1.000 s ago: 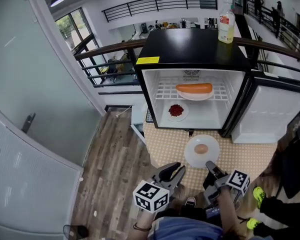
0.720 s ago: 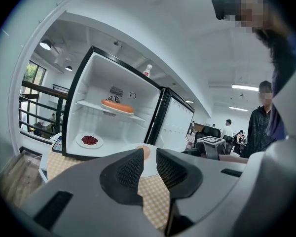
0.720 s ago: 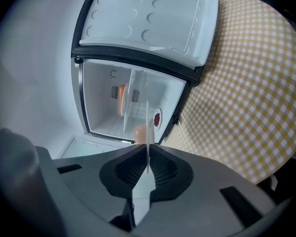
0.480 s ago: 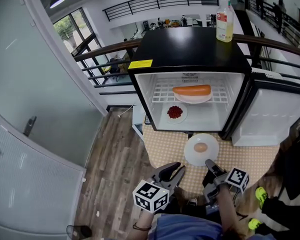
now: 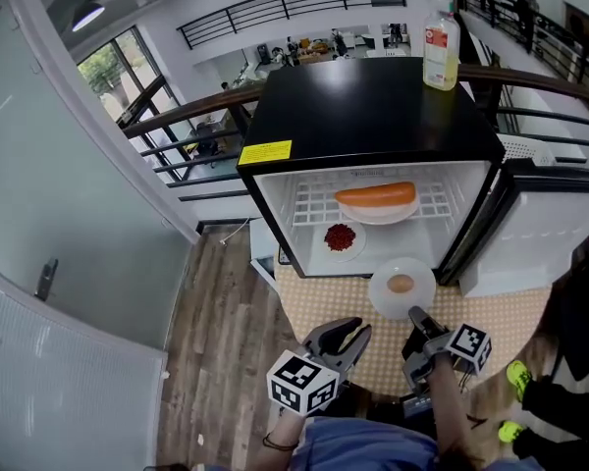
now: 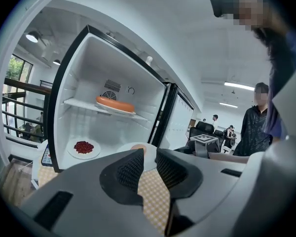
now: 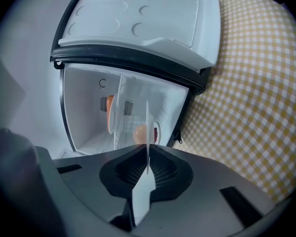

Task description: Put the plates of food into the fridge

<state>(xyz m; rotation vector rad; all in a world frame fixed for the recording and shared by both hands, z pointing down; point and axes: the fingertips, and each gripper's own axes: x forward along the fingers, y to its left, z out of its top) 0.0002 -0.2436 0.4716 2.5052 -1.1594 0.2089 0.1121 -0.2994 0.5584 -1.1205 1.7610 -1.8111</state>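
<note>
The black mini fridge point(image 5: 373, 106) stands open. A long orange sausage on a plate point(image 5: 378, 216) sits on its wire shelf, and a small plate of red food point(image 5: 326, 250) lies on its floor. My right gripper point(image 5: 418, 316) is shut on the near rim of a white plate point(image 5: 383, 290) carrying a round tan piece of food point(image 5: 401, 283), just outside the fridge opening. In the right gripper view that plate point(image 7: 147, 127) shows edge-on between the jaws of the right gripper point(image 7: 148, 168). My left gripper point(image 5: 347, 334) point(image 6: 149, 157) is open and empty, left of the plate.
The fridge door point(image 5: 530, 238) hangs open at the right. A bottle point(image 5: 442, 47) stands on the fridge top. A yellow checked mat point(image 5: 319, 297) lies under the fridge front, with wood floor point(image 5: 216, 312) to the left. People point(image 6: 256, 117) stand at the right.
Both grippers have moved toward the fridge. The held plate now sits close to the lower right of the opening.
</note>
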